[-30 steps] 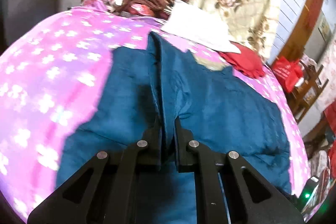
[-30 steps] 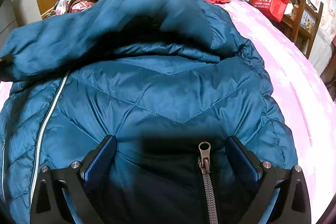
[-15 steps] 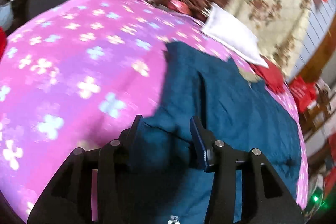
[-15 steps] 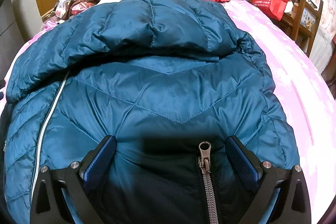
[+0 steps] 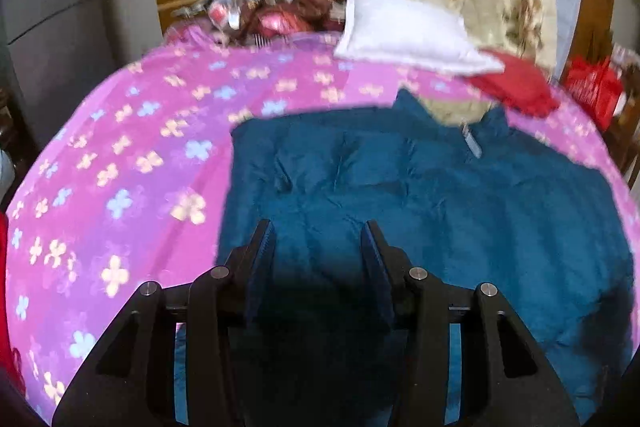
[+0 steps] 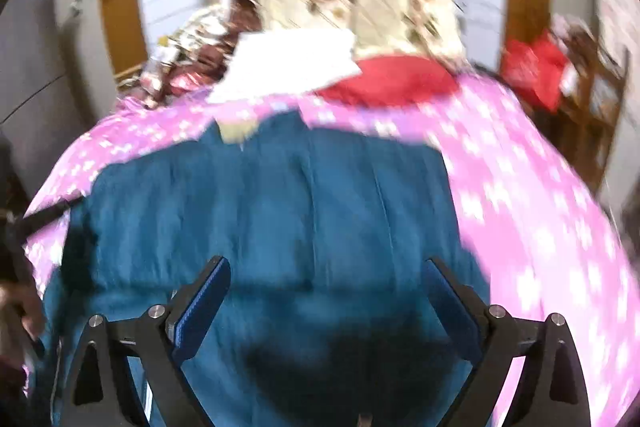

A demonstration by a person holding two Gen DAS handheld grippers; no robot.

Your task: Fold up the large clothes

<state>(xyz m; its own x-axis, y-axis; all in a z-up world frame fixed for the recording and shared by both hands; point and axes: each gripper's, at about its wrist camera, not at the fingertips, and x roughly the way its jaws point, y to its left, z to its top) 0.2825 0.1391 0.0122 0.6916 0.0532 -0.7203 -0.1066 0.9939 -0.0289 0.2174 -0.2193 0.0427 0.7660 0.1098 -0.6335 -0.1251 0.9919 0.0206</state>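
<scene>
2 close overhead views, shared jacket [image 5: 440, 195]

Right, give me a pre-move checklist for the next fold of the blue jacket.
1. Left hand-held gripper open, holding nothing: ok.
2. Right hand-held gripper open, holding nothing: ok.
3. Blue jacket lying flat on the pink bedspread: ok.
4. Collar end near the white pillow, not touching it: ok.
5. Sleeves tucked in: cannot tell, blurred.
6. Red cloth apart from the jacket: ok.

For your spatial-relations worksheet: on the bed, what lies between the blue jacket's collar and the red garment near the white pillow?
In the left wrist view, only a strip of the pink flowered bedspread separates the blue jacket collar from the red garment; the white pillow overlaps that garment.
</scene>
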